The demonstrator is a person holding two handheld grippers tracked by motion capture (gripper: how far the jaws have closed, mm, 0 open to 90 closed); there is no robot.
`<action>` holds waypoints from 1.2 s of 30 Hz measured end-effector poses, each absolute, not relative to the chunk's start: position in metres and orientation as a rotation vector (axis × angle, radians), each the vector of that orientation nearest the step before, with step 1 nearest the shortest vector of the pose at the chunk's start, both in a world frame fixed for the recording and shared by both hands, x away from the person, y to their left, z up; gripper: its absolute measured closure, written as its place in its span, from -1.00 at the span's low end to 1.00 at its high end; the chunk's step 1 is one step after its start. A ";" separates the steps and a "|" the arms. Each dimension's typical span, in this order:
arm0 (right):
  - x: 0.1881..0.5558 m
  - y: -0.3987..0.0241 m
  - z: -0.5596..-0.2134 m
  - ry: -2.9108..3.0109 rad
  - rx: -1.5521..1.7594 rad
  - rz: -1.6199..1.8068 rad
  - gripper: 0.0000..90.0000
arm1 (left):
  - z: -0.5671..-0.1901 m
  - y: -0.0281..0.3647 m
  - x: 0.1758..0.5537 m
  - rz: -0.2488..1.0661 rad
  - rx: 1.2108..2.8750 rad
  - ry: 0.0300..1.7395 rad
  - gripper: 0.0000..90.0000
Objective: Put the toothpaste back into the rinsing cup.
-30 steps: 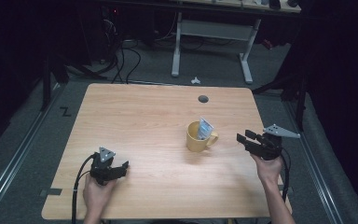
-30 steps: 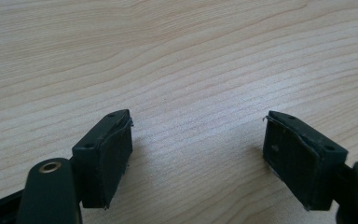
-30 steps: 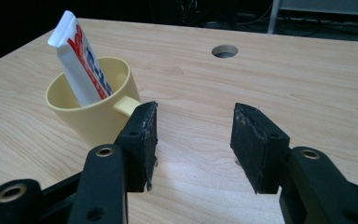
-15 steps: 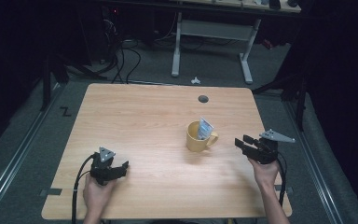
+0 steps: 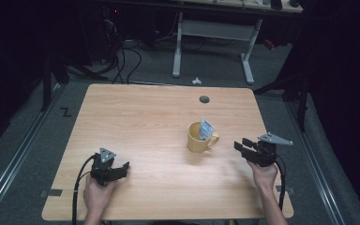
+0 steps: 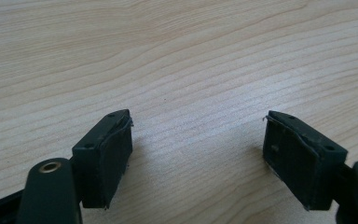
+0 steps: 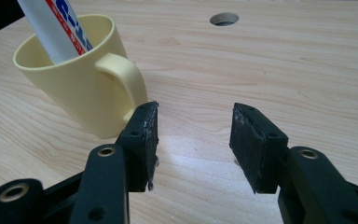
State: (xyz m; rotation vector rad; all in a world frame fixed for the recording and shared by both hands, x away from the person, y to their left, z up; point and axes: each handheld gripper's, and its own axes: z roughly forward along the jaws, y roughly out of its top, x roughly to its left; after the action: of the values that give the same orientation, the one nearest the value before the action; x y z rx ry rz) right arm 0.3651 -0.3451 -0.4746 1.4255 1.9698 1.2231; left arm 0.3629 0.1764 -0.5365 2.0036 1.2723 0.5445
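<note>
My right gripper, jaws apart and empty, sits just right of the mug's handle. To grip well, I shift left and straddle the handle squarely before closing. My left gripper rests open.

The yellow mug with a tube inside stands just beside the right gripper and blocks its way left. Around the left gripper the table is bare wood.

Tube in mug, table right.
</note>
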 end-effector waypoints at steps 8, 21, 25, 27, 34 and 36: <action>0.368 -0.341 -0.481 1.988 1.434 1.211 0.15 | -0.537 0.176 0.363 0.545 2.003 1.272 -0.46; 0.372 -0.337 -0.491 2.013 1.444 1.173 0.15 | -0.537 0.176 0.363 0.545 2.004 1.272 -0.46; 0.373 -0.336 -0.496 2.024 1.448 1.152 0.15 | -0.537 0.176 0.363 0.545 2.003 1.272 -0.46; 0.374 -0.336 -0.498 2.030 1.451 1.139 0.15 | -0.537 0.176 0.363 0.545 2.003 1.273 -0.46; 0.376 -0.334 -0.502 2.040 1.449 1.107 0.15 | -0.537 0.176 0.363 0.545 2.003 1.273 -0.46; 0.377 -0.333 -0.503 2.041 1.445 1.096 0.15 | -0.537 0.176 0.363 0.545 2.003 1.273 -0.46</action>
State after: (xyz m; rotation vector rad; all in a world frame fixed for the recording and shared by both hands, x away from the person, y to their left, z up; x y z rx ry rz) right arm 0.3773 -0.3335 -0.5034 1.4450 2.0411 1.0960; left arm 0.3629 0.1763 -0.5365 2.0033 1.2726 0.5447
